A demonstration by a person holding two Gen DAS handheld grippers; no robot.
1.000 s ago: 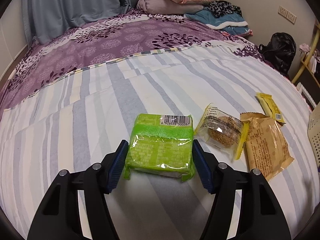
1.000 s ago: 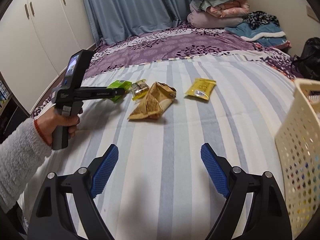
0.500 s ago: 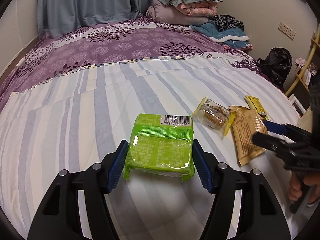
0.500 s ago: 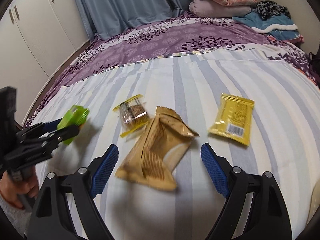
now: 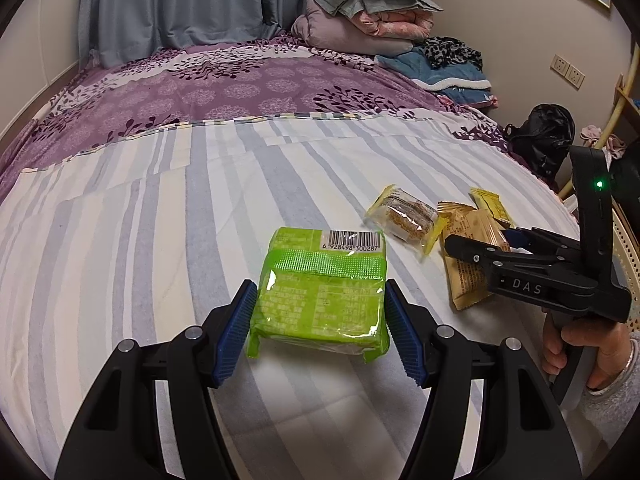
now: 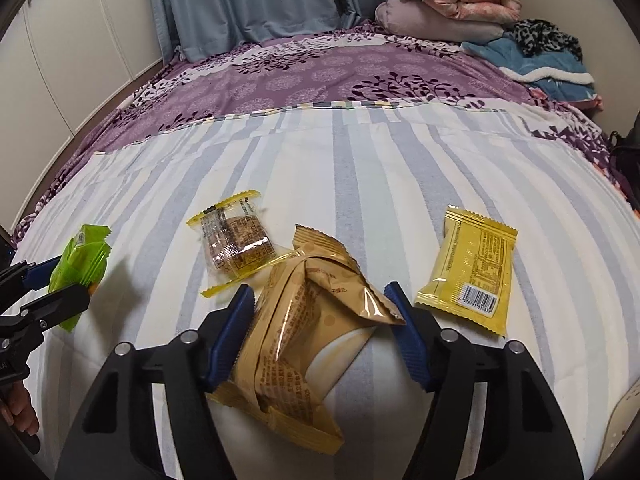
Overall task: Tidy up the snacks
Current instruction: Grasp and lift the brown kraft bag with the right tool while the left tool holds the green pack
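Note:
My left gripper (image 5: 318, 306) is shut on a green snack pack (image 5: 322, 292) and holds it just above the striped bedsheet; it also shows in the right wrist view (image 6: 82, 268). My right gripper (image 6: 320, 308) is open around a crumpled tan snack bag (image 6: 308, 332) lying on the sheet, the left pad touching it. In the left wrist view the right gripper (image 5: 472, 246) sits over that tan bag (image 5: 468, 268). A clear yellow-edged biscuit pack (image 6: 234, 242) lies to the bag's left and a yellow packet (image 6: 474, 268) to its right.
A cream perforated basket (image 5: 628, 256) stands at the bed's right edge. Folded blankets (image 6: 452, 4) and clothes (image 6: 540, 52) pile at the far end on the purple cover. White cupboards (image 6: 60, 40) line the left wall. A black bag (image 5: 544, 140) sits beside the bed.
My right gripper has moved forward and down until its open jaws straddle the tan bag. My left gripper still holds the green pack, and its view has swung slightly right.

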